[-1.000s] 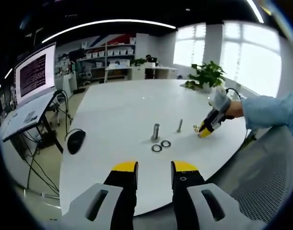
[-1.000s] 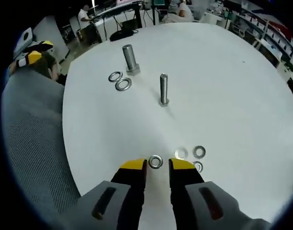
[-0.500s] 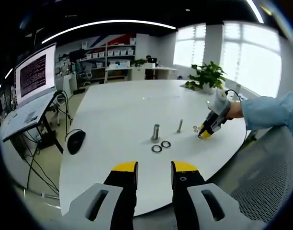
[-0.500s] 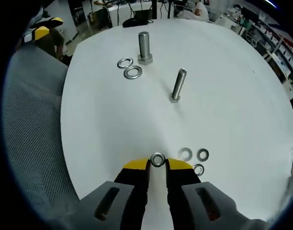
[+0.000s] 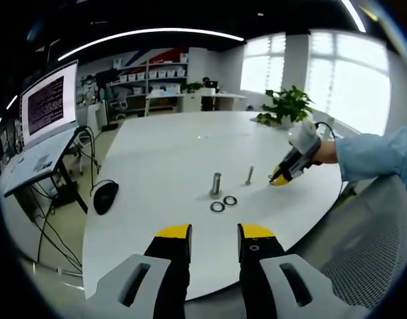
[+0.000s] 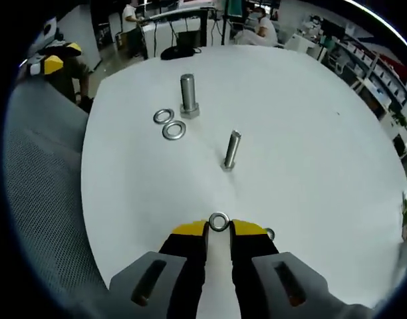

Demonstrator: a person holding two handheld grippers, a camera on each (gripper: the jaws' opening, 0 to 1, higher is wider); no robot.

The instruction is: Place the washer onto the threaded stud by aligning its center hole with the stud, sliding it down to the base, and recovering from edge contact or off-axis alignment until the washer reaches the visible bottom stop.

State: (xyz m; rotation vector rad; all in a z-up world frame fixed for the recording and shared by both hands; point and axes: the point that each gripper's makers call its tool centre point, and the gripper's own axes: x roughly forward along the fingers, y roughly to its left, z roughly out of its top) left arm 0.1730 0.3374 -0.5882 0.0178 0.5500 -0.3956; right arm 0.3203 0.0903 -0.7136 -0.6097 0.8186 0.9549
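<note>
Jaws pinched on a small washer (image 6: 219,222): my right gripper (image 6: 218,229) holds it edge-on at the yellow tips, raised over the white tabletop (image 6: 310,139), hole facing the lens. My left gripper (image 5: 214,234) hangs back off the near edge, jaws spread with nothing between them. Ahead of the held washer, the slim threaded stud (image 6: 231,149) stands head-down and threads-up, well apart from the tips; in the left gripper view the same stud (image 5: 249,175) rises just beside the right gripper (image 5: 280,178). Beyond it stands a thicker bolt (image 6: 187,96), with two larger washers (image 6: 169,123) lying flat near its base. One spare small washer (image 6: 269,234) peeks out by my right jaw. Farther off, a black mouse (image 5: 105,195) sits at the tabletop's far rim. I judge the pick-up done and the carry in hand. Next, I'd need to bring the washer over the stud's tip, level it so the hole sits square on the axis, then lower and release.
</note>
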